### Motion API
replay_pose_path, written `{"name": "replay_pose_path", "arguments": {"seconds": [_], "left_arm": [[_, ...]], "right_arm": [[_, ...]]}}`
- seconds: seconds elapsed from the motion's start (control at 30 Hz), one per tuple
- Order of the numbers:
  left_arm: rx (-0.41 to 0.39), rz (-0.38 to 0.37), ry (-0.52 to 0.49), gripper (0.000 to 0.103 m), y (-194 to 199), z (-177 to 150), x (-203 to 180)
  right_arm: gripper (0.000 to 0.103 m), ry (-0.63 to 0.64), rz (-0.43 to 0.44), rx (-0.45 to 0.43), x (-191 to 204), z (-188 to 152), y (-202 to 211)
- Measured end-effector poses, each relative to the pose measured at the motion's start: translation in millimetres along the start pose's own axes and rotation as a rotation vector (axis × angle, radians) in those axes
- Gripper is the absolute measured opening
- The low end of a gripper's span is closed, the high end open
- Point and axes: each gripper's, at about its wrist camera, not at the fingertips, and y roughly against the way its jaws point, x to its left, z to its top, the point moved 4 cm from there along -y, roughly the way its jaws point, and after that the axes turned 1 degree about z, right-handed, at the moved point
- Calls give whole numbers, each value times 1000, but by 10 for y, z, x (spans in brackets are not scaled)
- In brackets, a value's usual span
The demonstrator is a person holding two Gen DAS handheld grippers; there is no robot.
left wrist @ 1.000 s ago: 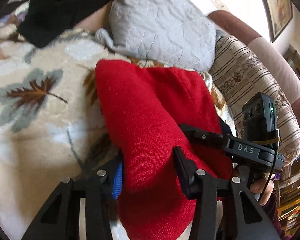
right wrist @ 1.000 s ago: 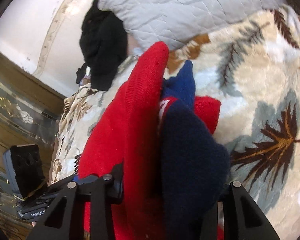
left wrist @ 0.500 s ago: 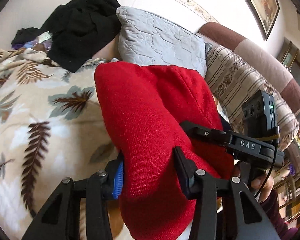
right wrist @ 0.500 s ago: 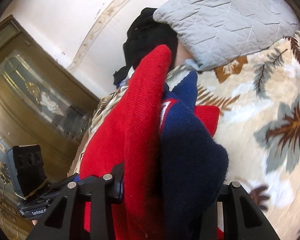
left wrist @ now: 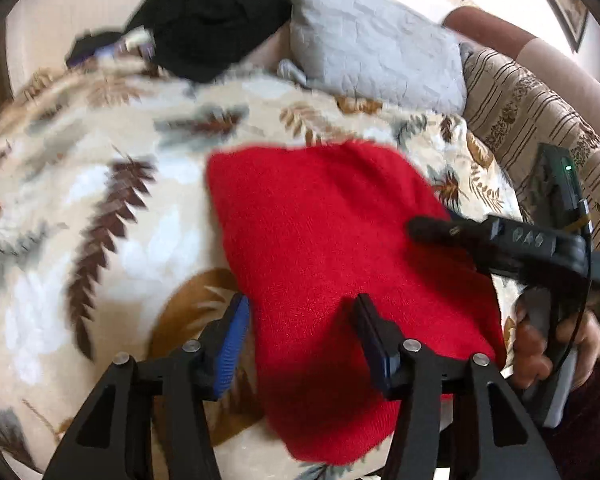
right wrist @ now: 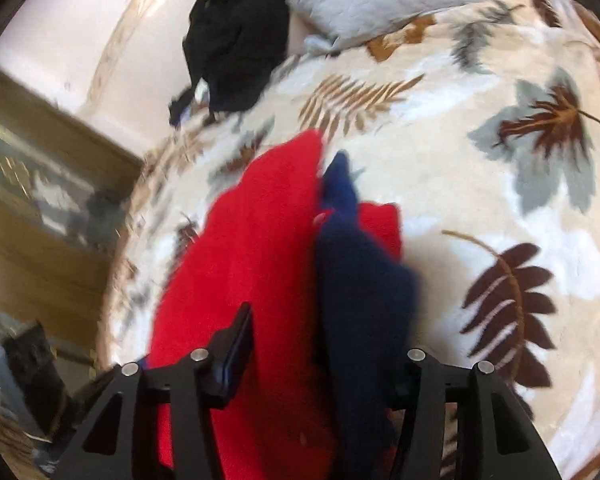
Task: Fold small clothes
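Leaf-print blanket (left wrist: 100,208): both hand-held grippers angled down, jaws opening round red garment (left wrist: 332,240).

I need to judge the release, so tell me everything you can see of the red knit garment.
The red knit garment is folded, soft fine-knit wool by its look, with navy blue parts showing on one side. It lies on the leaf-patterned blanket, between the jaws of both the left gripper and the right gripper. Both sets of jaws are opening around it.
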Motion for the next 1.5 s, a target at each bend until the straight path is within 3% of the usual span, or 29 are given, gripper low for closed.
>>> {"name": "replay_pose_path", "arguments": {"seconds": [0.07, 0.17, 0.27, 0.33, 0.43, 0.47, 0.63, 0.73, 0.93, 1.13, 1.5], "left_arm": [[-33, 50, -14, 56, 80, -26, 24], [-55, 107, -37, 59, 132, -98, 0], [-49, 146, -47, 64, 124, -151, -19], [-30, 150, -40, 67, 50, -178, -13], [-21, 161, -32, 67, 21, -209, 22], [-24, 159, -30, 67, 51, -220, 9], [-68, 226, -39, 68, 295, -242, -12], [-107, 253, -22, 72, 471, -232, -12], [-229, 363, -55, 80, 955, -155, -122], [-305, 416, -75, 90, 1354, -43, -273], [-386, 457, -43, 91, 1869, 88, -380]], "right_arm": [[57, -14, -30, -91, -61, 34, 268], [59, 84, -36, -189, 115, 54, 546], [55, 191, -13, -169, 382, -41, 525], [48, 226, -27, -104, 507, -129, 346], [48, 137, -117, 48, 272, -191, -121], [47, 120, -123, 59, 224, -208, -164], [44, 151, -121, -1, 376, -194, 156], [52, 200, -157, -62, 565, -250, 418], [58, 283, -220, -166, 902, -286, 959], [58, 337, -312, -213, 1129, -377, 1305], [58, 394, -403, -291, 1370, -606, 1806]]}}
